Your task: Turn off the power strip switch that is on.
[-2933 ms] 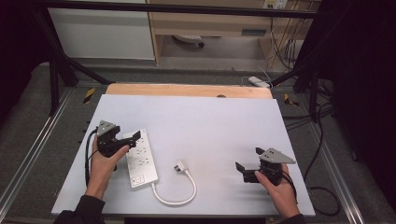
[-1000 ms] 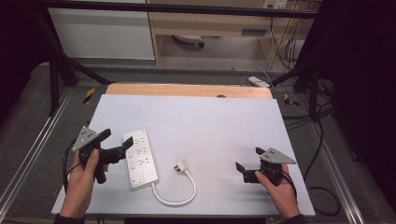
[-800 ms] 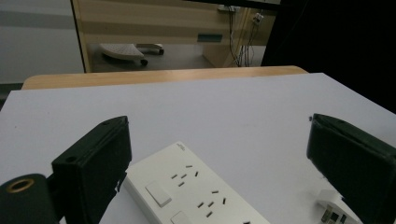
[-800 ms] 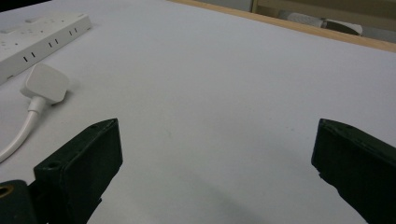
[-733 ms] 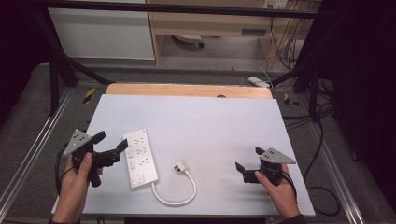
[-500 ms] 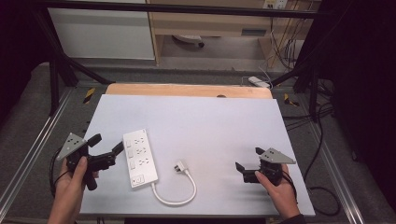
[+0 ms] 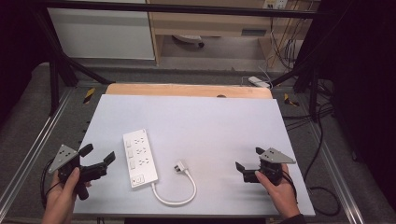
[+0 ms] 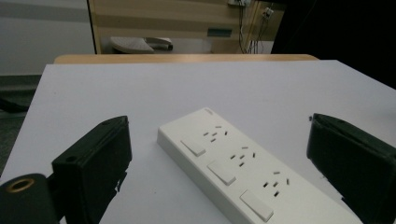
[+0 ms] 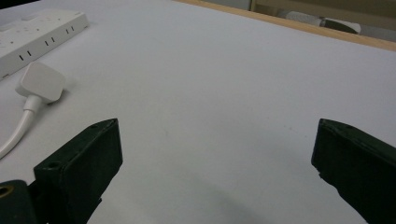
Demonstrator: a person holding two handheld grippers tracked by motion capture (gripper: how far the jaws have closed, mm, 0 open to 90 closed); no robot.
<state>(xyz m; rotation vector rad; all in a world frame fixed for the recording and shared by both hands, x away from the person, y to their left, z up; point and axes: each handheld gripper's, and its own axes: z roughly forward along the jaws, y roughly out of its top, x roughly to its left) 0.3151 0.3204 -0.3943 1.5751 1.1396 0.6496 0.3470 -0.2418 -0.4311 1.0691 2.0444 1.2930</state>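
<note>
A white power strip (image 7: 139, 157) with three sockets lies flat on the left half of the white table (image 7: 210, 126). Its short white cord (image 7: 175, 195) loops round to a white plug (image 7: 180, 165) lying loose beside it. My left gripper (image 7: 98, 154) is open at the table's front left, just left of the strip and apart from it. In the left gripper view the strip (image 8: 243, 168) lies ahead between the wide-apart jaws of the left gripper (image 8: 219, 135). My right gripper (image 7: 249, 159) is open and holds nothing at the front right. In the right gripper view, that gripper (image 9: 217, 140) faces bare table, with the plug (image 9: 41, 83) and the strip (image 9: 37, 32) far left.
A bare wooden strip (image 7: 187, 90) runs along the table's far edge. Metal frame rails (image 7: 32, 154) flank both sides. Beyond the table stand cabinets (image 7: 210, 23), and cables (image 7: 285, 42) and a white adaptor (image 7: 258, 81) lie on the floor at the back right.
My left gripper has drawn back leftward from the power strip to the table's front left corner, still open. The right gripper, strip and plug have not moved.
</note>
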